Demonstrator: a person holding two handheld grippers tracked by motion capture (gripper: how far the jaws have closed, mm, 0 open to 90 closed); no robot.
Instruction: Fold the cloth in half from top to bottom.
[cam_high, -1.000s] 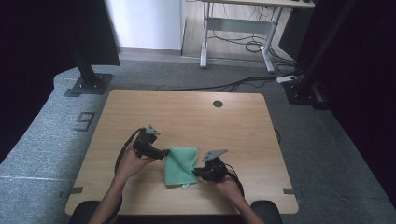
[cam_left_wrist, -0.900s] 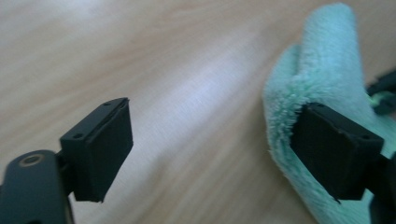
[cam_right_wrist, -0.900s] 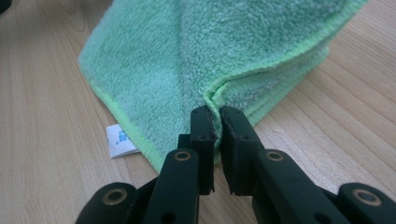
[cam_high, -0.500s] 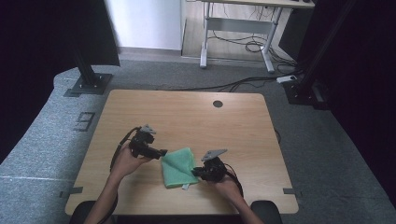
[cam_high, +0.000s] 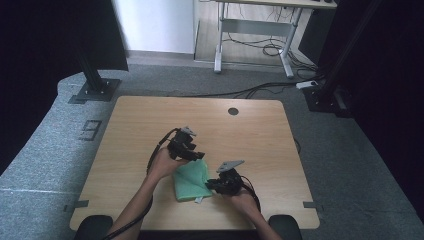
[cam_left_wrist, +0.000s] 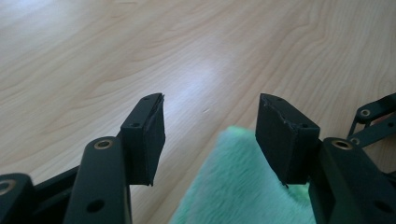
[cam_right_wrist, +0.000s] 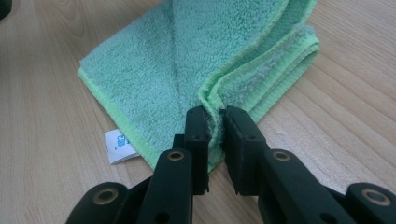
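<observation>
A folded green towel (cam_high: 190, 181) lies on the wooden table (cam_high: 150, 125) near its front edge. My right gripper (cam_high: 214, 185) is shut on a folded edge of the green towel (cam_right_wrist: 177, 60); the cloth is pinched between its jaws (cam_right_wrist: 215, 120), and a white label (cam_right_wrist: 119, 145) sticks out at the towel's hem. My left gripper (cam_high: 199, 156) stands open over the towel's far corner. In the left gripper view its fingertips (cam_left_wrist: 149, 126) are wide apart with the green towel (cam_left_wrist: 238, 186) below and between them, not touching.
A round cable hole (cam_high: 233, 111) sits near the table's far edge. Grey carpet (cam_high: 45, 150) surrounds the table, with black stand bases (cam_high: 92, 90) at the back left and cables (cam_high: 260, 90) on the floor behind.
My left gripper has let go of the towel's corner and opened, shifting right and away from me. The right gripper has kept its hold and the towel lies flatter.
</observation>
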